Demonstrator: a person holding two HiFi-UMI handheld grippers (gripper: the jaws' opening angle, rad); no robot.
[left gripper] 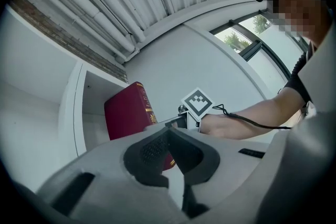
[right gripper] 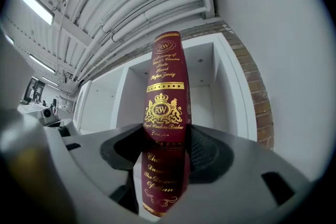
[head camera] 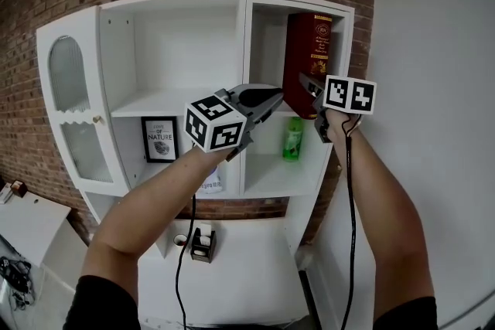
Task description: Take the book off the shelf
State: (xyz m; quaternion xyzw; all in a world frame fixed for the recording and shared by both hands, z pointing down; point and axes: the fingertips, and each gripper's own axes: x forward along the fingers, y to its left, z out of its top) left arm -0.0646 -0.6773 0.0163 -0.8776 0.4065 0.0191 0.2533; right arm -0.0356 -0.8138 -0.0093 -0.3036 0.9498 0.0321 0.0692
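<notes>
A dark red book (head camera: pixel 309 58) with gold lettering stands upright in the top right compartment of the white shelf unit (head camera: pixel 244 42). My right gripper (head camera: pixel 311 98) reaches into that compartment at the book's lower part. In the right gripper view the book's spine (right gripper: pixel 167 86) fills the gap between the jaws, and both pads lie against it. My left gripper (head camera: pixel 272 99) hovers in front of the middle divider, left of the book, jaws together and holding nothing. The left gripper view shows the book (left gripper: pixel 126 113) beyond its shut tips (left gripper: pixel 169 136).
A green bottle (head camera: pixel 292 139) stands on the shelf below the book. A framed print (head camera: pixel 160 139) leans in the left middle compartment. The cabinet door (head camera: pixel 73 104) hangs open at the left. A small black holder (head camera: pixel 203 243) sits on the white counter (head camera: pixel 232 282). A white wall (head camera: pixel 433 27) is close on the right.
</notes>
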